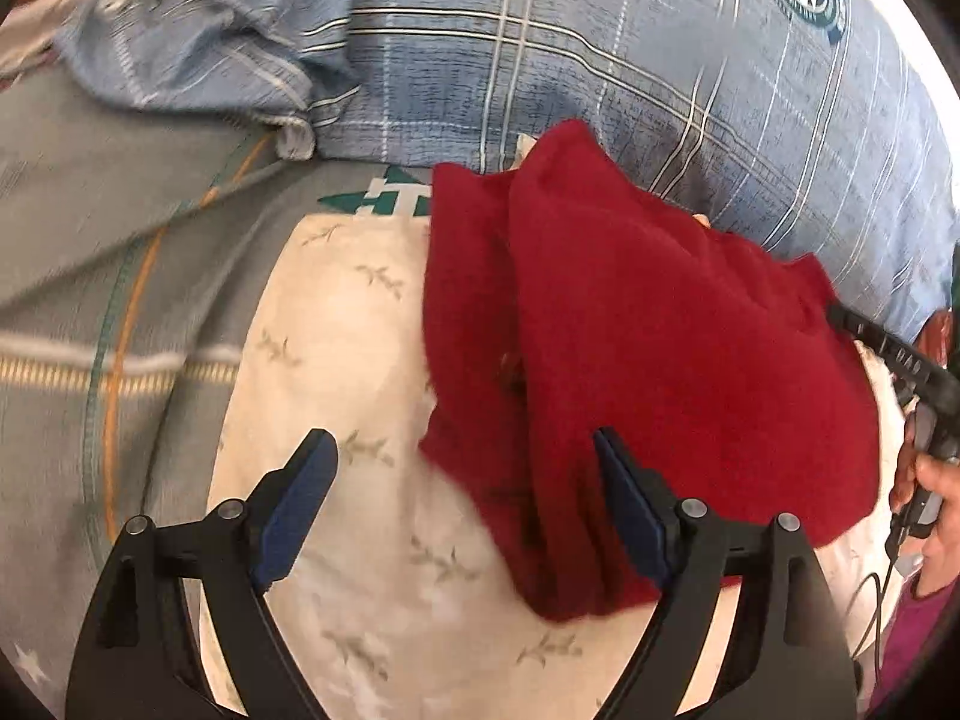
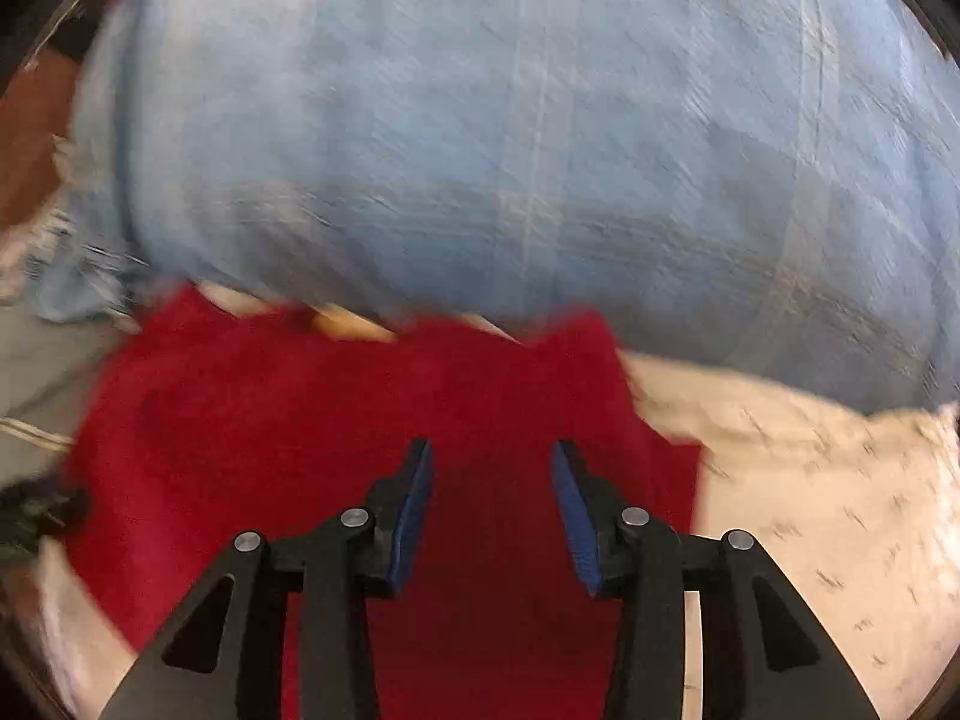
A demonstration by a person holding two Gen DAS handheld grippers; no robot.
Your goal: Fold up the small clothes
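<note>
In the left wrist view the left hand-held gripper (image 1: 465, 450) fills the bottom of the frame, its blue-padded fingers (image 1: 297, 504) spread wide with nothing between them. The left finger hangs over a white cloth with a faint leaf print (image 1: 336, 324); the right finger sits in front of the lower edge of the red garment (image 1: 648, 324).

That garment lies rumpled on the white cloth, spreading from the centre toward the right of the frame, with a fold running down its middle. At the right edge a hand (image 1: 927, 516) grips the dark body of the other tool, whose arm reaches to the garment's right border.

In the right wrist view the right hand-held gripper (image 2: 492, 456) shows at bottom centre, its fingers partly apart and empty, above the red garment (image 2: 288, 420). This view is blurred.

Beyond the garment, across the top of both views, lies a blue plaid pillow (image 1: 600, 60). A grey striped sheet (image 1: 90, 240) covers the left.
</note>
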